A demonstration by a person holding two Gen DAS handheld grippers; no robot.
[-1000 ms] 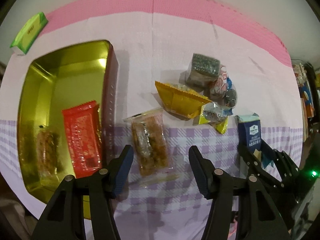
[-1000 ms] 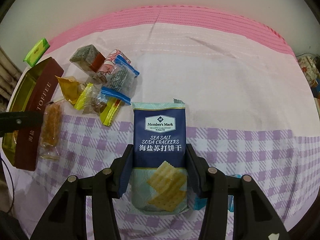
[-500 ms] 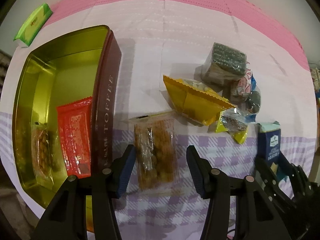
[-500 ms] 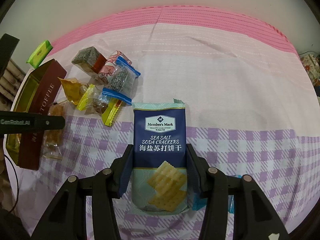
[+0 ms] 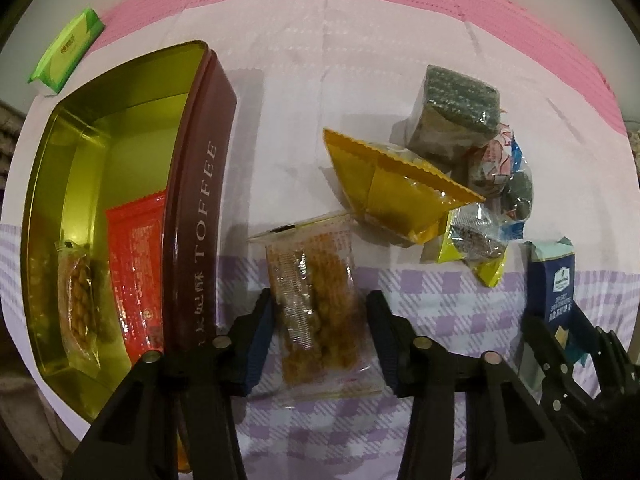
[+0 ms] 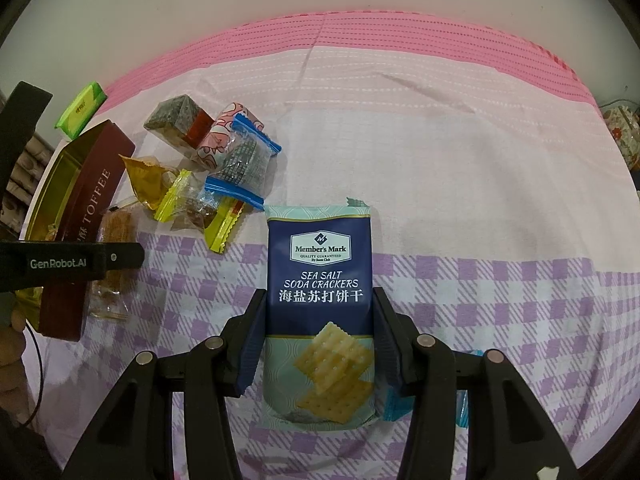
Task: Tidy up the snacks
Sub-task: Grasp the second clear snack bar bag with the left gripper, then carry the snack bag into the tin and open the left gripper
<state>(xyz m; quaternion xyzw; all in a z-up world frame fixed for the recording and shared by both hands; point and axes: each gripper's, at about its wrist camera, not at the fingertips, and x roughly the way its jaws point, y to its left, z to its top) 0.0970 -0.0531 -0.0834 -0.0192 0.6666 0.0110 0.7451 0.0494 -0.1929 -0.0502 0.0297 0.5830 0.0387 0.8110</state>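
left gripper open, fingers either side of clear peanut-brittle packet lying on cloth just beside toffee tin, pads not pressing. right gripper clamped on soda cracker pack, well apart from tin. red packet inside tin.

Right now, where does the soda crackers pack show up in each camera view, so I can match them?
Left wrist view: the soda crackers pack sits at the far right edge, with the right tool around its lower part.
Right wrist view: it fills the lower centre, between the right tool's fingers.
Shared landmark: the maroon toffee tin, at left in both.
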